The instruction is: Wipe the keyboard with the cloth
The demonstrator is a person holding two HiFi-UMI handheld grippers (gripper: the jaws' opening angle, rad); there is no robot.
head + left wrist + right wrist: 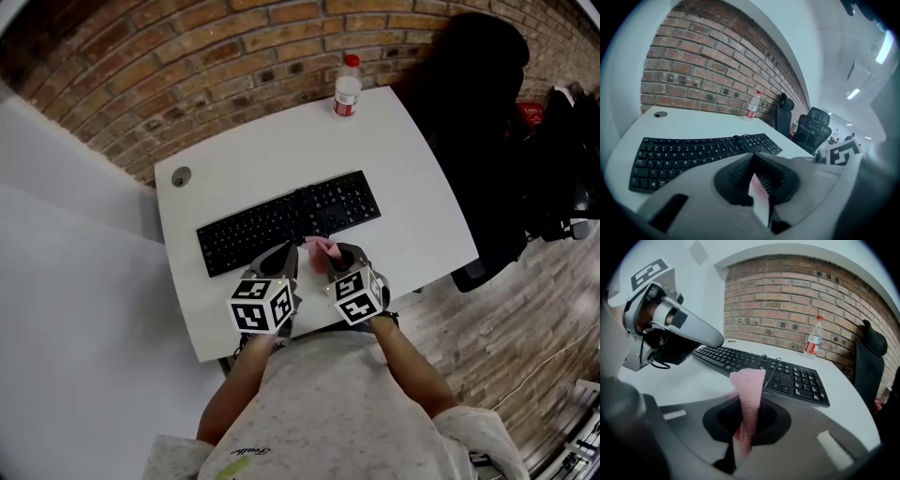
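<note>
No text can be read. The label on the water bottle (347,86), the legends on the keyboard (289,221) and a script on the shirt (309,412) are too small.

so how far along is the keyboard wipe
Done: the cloth is picked up, clamped in the right tool. In hand: it is held up by the near edge of the keyboard, not on the keys. Left: all the wiping, since the cloth touches no key yet.

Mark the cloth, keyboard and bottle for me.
Cloth (749,399), right gripper view, middle of its upright strip.
Keyboard (286,223), head view, middle keys.
Bottle (346,96), head view, its label.
</note>
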